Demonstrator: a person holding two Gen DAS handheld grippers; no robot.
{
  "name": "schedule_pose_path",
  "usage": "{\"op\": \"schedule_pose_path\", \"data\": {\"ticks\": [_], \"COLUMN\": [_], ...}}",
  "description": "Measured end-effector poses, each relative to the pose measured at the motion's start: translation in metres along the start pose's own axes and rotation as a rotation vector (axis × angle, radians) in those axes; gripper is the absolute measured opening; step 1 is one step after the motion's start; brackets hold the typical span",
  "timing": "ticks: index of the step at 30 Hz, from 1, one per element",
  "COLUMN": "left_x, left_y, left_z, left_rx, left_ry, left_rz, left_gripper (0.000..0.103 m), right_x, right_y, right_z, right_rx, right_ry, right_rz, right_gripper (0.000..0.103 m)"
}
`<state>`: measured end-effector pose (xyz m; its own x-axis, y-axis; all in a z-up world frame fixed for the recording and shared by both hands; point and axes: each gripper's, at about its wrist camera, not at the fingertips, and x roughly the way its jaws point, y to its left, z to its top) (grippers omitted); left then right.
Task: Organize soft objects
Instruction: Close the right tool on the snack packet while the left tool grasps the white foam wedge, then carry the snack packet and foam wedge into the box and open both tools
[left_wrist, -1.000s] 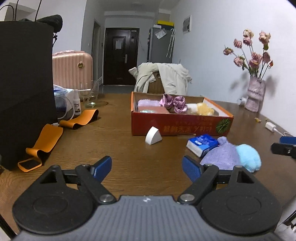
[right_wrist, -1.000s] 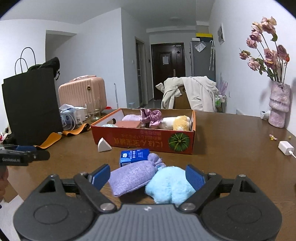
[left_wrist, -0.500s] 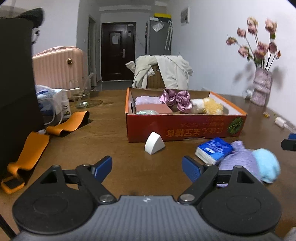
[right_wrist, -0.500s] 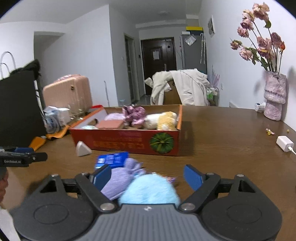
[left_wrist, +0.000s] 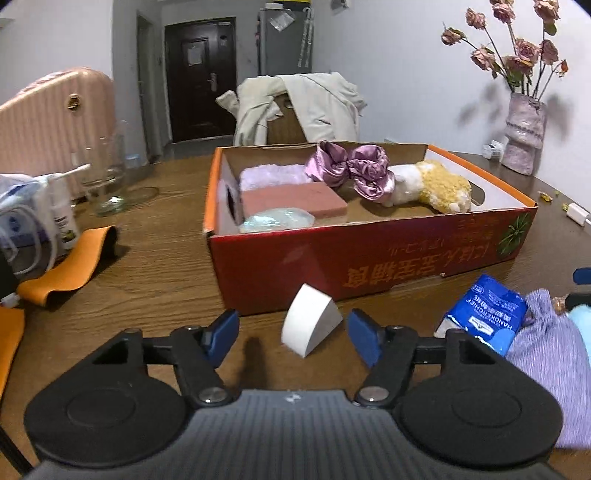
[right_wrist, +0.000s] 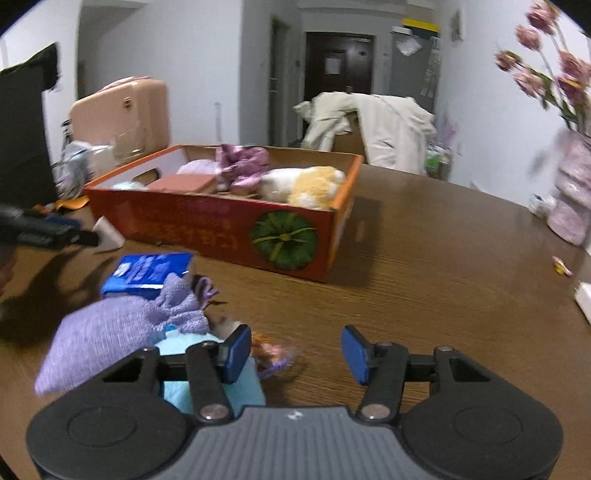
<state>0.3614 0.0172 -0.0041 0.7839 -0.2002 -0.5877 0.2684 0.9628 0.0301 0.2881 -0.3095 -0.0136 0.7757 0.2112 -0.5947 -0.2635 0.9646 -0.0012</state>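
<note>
Both cameras ride low over the wooden table (left_wrist: 155, 280), each looking forward and slightly down along its own blue-padded fingers. The left wrist view sits close to the red cardboard box (left_wrist: 369, 258), facing its long side; the right wrist view stands further right, seeing the box's corner. Both share the box, the blue tissue pack (right_wrist: 147, 275) and the far door.

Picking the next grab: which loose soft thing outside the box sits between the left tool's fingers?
The white wedge sponge, just before the box. The purple pouch and blue plush lie off to the right.
</note>
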Motion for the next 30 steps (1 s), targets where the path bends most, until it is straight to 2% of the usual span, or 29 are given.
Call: {"op": "schedule_pose_path", "data": {"ticks": [1,3,4,5,6,10,12,16,22,25,30], "left_x": [0.003,0.009,0.011,0.012,0.014,0.013,0.012,0.0,-0.046,-0.073,-0.115], "left_y": [-0.001,-0.003,-0.004,-0.004,-0.005,-0.006,-0.008,-0.008,-0.002,-0.003,-0.01], "left_z": [0.001,0.001,0.002,0.001,0.002,-0.001,-0.003,-0.004,-0.007,-0.01,-0.013], "left_rx": [0.005,0.019,0.02,0.019,0.02,0.04,0.053,0.041,-0.039,-0.052,-0.043], "left_ry": [0.001,0.005,0.009,0.014,0.018,0.01,0.009,0.0,-0.057,-0.09,-0.147], "left_rz": [-0.003,-0.014,-0.02,-0.03,-0.037,-0.037,-0.032,-0.02,-0.011,-0.004,0.014], "left_gripper": [0.066,0.056,0.053,0.045,0.037,0.03,0.026,0.024,0.024,0.024,0.024], "right_x": [0.001,0.002,0.003,0.004,0.005,0.013,0.013,0.008,-0.024,-0.045,-0.081], "right_y": [0.004,0.01,0.011,0.012,0.011,0.009,0.009,0.014,0.011,0.013,0.026], "right_z": [0.0,-0.001,0.0,0.001,0.002,0.004,0.003,0.002,0.007,0.009,0.008], "right_rx": [-0.017,-0.047,-0.057,-0.062,-0.058,-0.039,-0.027,-0.021,0.029,0.043,0.039], "right_ry": [0.003,0.003,0.002,0.002,0.008,0.037,0.034,0.018,-0.07,-0.114,-0.179], "right_rz": [0.002,0.01,0.018,0.025,0.031,0.037,0.049,0.009,-0.072,-0.087,-0.065], "right_gripper": [0.054,0.053,0.049,0.046,0.039,0.018,0.016,0.015,0.014,0.014,0.014]}}
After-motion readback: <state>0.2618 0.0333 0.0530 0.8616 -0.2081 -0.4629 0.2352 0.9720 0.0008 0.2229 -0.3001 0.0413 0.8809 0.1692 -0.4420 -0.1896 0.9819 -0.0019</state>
